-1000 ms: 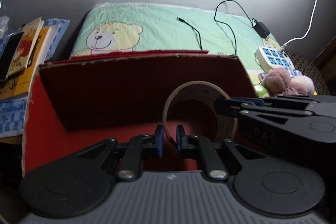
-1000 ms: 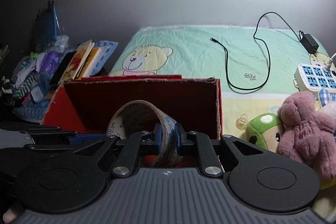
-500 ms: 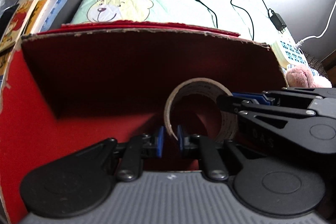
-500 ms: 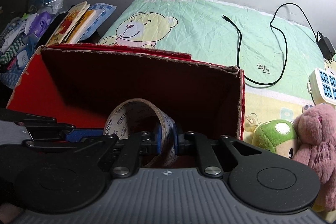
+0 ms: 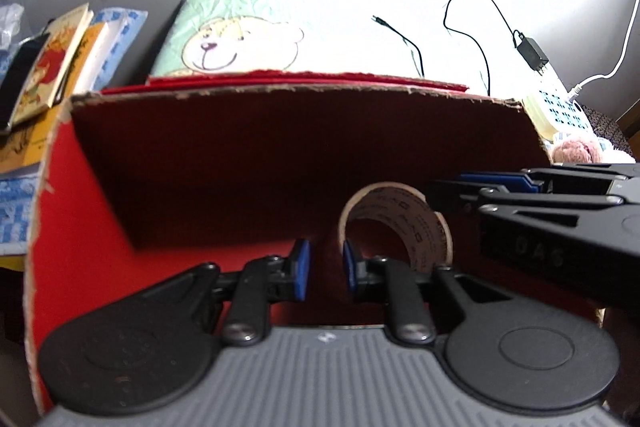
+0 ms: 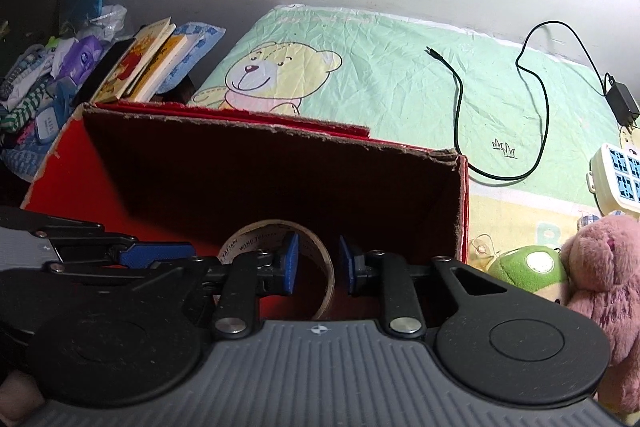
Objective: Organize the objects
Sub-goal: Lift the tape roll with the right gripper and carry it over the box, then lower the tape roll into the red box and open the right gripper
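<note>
Bed sheet (image 6: 384, 75) with the bear print fills the upper half of both views, grey wall behind, black charger cable (image 6: 536, 115) looped at right. Red cardboard box (image 6: 256, 163) sits mid-frame, open toward the cameras. Books (image 6: 148, 63) lean at upper left; pink plush (image 6: 600, 291) and green plush (image 6: 524, 269) at lower right edge.

Tape roll (image 5: 394, 223) stands on edge inside the box, right of centre in the left view, low centre in the right view.

Step, by my read: tape deposited in the box, release phase. Next move calls for pulling both claws straight back without snagging the roll.

Left claw (image 5: 324, 265): jaws spread, roll rim just beside the right pad, nothing pinched. Right claw (image 6: 318, 263): jaws spread, straddling the roll's near wall, not clamping. Both low at the box mouth, pointing in, right one crossing the left view's right side.
</note>
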`<state>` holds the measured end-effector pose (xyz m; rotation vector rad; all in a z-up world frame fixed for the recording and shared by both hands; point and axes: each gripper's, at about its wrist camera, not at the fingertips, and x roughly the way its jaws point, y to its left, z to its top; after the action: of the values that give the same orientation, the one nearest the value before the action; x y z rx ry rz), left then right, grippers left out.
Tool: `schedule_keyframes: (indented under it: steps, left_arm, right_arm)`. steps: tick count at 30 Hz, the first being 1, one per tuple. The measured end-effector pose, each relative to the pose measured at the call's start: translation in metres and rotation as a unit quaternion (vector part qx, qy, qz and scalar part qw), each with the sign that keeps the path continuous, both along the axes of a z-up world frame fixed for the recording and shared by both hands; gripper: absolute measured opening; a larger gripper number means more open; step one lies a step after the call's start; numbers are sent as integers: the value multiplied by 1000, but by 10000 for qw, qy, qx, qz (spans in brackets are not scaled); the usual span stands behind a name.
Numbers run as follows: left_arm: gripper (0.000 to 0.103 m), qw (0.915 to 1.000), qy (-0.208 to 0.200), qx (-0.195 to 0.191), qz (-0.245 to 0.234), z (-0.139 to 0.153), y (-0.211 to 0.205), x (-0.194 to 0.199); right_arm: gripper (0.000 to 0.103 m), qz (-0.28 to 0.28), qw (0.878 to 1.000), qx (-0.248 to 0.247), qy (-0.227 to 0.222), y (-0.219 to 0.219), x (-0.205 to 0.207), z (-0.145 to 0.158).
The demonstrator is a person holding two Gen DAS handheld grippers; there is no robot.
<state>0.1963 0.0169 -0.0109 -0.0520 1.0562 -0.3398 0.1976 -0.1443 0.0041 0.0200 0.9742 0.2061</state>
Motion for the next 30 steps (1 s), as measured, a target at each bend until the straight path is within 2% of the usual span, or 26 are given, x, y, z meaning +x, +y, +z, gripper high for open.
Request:
schedule_keyframes:
  steps: [4, 8, 15, 18, 20, 27, 30]
  left_arm:
    - [19, 9995, -316, 60, 48, 14, 15, -13]
    - [29, 9958, -742, 493, 206, 26, 25, -30]
    - [30, 9938, -649, 760, 493, 18, 36, -26]
    - [30, 9932, -622, 843, 503, 15, 35, -26]
    - [31, 9935, -571, 848, 492, 12, 32, -25]
    - [38, 9945, -397, 866, 438, 5, 20, -18]
    - [40, 9939, -396, 947, 399, 5, 13, -18]
  right_arm:
    - [23, -5, 9967, 730, 345, -6, -5, 1]
    - [24, -2, 9907, 1205, 633, 0, -11, -1]
    - [25, 96, 9750, 1785, 1321, 26, -3, -21]
    - [25, 64, 9766, 1615, 1415, 35, 0, -27]
    - [21, 15, 9793, 1444, 1418, 37, 2, -28]
    - [22, -401, 9890, 882, 1121, 27, 1, -26]
    - [22, -529, 9876, 905, 1168, 20, 3, -31]
